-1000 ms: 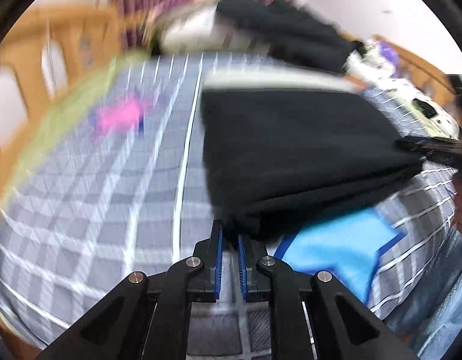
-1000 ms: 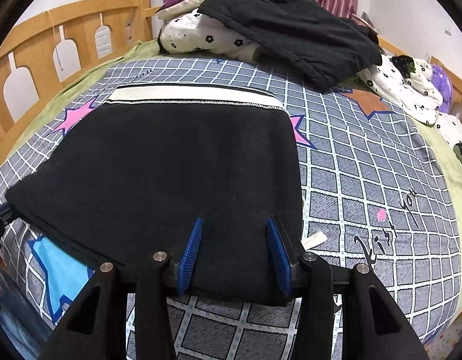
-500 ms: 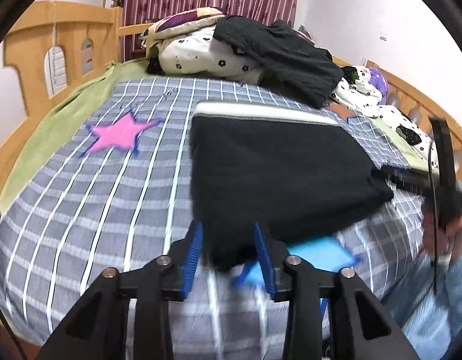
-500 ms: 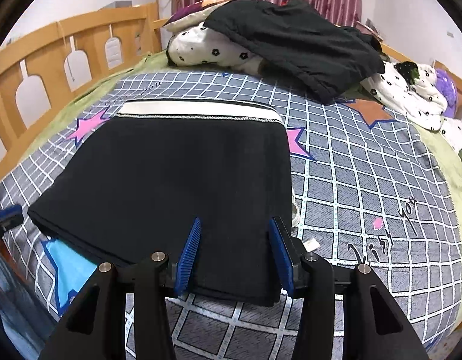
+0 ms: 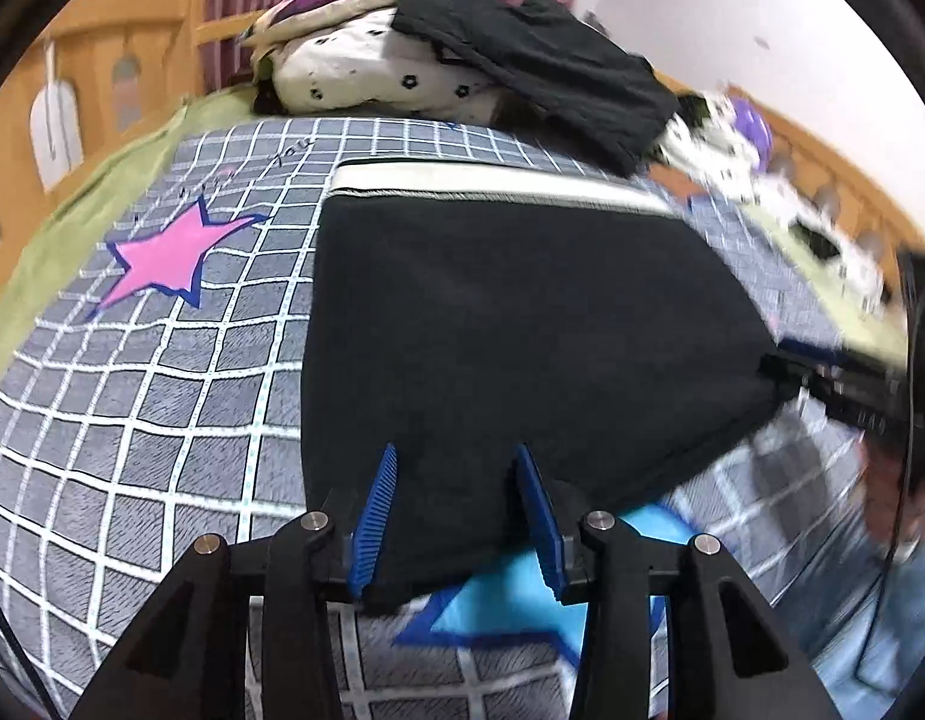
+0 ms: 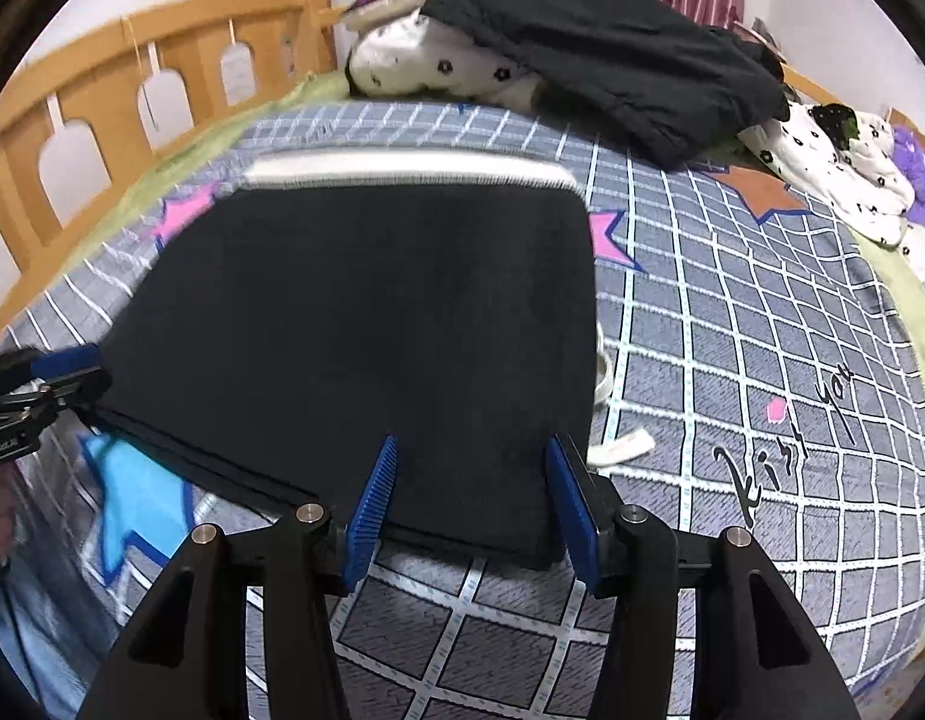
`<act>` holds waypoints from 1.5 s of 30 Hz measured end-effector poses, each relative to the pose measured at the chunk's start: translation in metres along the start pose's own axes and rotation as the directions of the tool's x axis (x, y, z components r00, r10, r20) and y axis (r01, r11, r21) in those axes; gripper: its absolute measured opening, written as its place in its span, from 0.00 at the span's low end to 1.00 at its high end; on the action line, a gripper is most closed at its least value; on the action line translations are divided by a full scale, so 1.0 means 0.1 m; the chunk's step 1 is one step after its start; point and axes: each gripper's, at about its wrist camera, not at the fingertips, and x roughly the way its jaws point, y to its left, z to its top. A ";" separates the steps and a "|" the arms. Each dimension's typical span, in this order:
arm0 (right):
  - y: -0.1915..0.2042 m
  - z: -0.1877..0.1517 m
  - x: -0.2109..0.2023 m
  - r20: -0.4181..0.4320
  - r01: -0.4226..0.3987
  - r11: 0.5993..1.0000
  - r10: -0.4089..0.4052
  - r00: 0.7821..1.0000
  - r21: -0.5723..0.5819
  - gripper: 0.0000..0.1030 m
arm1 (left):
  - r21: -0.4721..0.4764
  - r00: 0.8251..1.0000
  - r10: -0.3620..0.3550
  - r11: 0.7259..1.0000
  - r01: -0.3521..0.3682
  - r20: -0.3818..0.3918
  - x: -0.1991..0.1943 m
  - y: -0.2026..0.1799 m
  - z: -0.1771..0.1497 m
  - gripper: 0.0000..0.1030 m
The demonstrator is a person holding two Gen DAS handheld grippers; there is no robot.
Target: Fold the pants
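So the black pants (image 5: pixel 522 324) are lying folded flat on the grey checked blanket (image 5: pixel 150 396), pretty much in the middle of the bed. The white waistband (image 5: pixel 492 186) sits along the far edge, and the near edge runs right up to both of my tongs.

My left gripper (image 5: pixel 456 510) is at the near left corner of the pants. Its jaws are spreading apart as I write this, and the blue pads (image 5: pixel 375 510) sit on either side of the fabric edge with clear gaps, so nothing is pinched. In the right wrist view I can see that same gripper poking in from the left, next to the corner.

My right gripper (image 6: pixel 474 498) is at the near right corner, jaws also opening. The cloth lies between and under the pads (image 6: pixel 573 504), but they aren't pressing on it. A white drawstring (image 6: pixel 618 447) peeks out just beside the right edge of the pants.

On the blanket there's a pink star (image 5: pixel 168 258) to the left and a blue star (image 5: pixel 522 594) under the near edge. At the far end, a black garment (image 6: pixel 612 48) is draped over a white flowered pillow (image 6: pixel 438 69), against the wooden bed rail (image 6: pixel 132 78).
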 end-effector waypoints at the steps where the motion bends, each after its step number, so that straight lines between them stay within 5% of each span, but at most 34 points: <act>1: -0.04 0.02 -0.03 0.023 -0.005 1.000 0.005 1.000 0.019 0.51 | -0.019 1.000 -0.005 1.000 0.005 0.001 0.02 0.03 0.04 0.39; 9: -0.02 0.22 0.25 0.007 0.066 0.997 -0.066 0.998 0.039 0.54 | -0.074 0.999 0.029 0.997 -0.031 -0.025 0.29 0.14 0.27 0.39; 20: -0.09 0.43 0.21 0.066 0.081 0.995 -0.085 0.994 0.063 0.55 | 0.002 0.997 0.077 0.997 -0.077 0.002 0.32 0.02 0.52 0.45; 25: -0.15 0.83 0.21 0.112 0.091 0.995 -0.094 0.989 0.034 0.55 | -0.008 0.997 0.070 0.998 -0.070 0.030 0.40 0.09 0.79 0.58; 30: -0.21 0.83 0.71 -0.039 0.099 0.993 -0.096 0.995 0.072 0.48 | 0.010 0.990 0.110 0.994 -0.110 -0.083 0.79 0.16 0.60 0.58; 45: 0.10 0.54 -0.24 0.076 0.066 0.991 -0.075 0.994 0.115 0.57 | -0.021 0.989 0.147 0.989 -0.147 -0.034 -0.09 0.02 0.25 0.58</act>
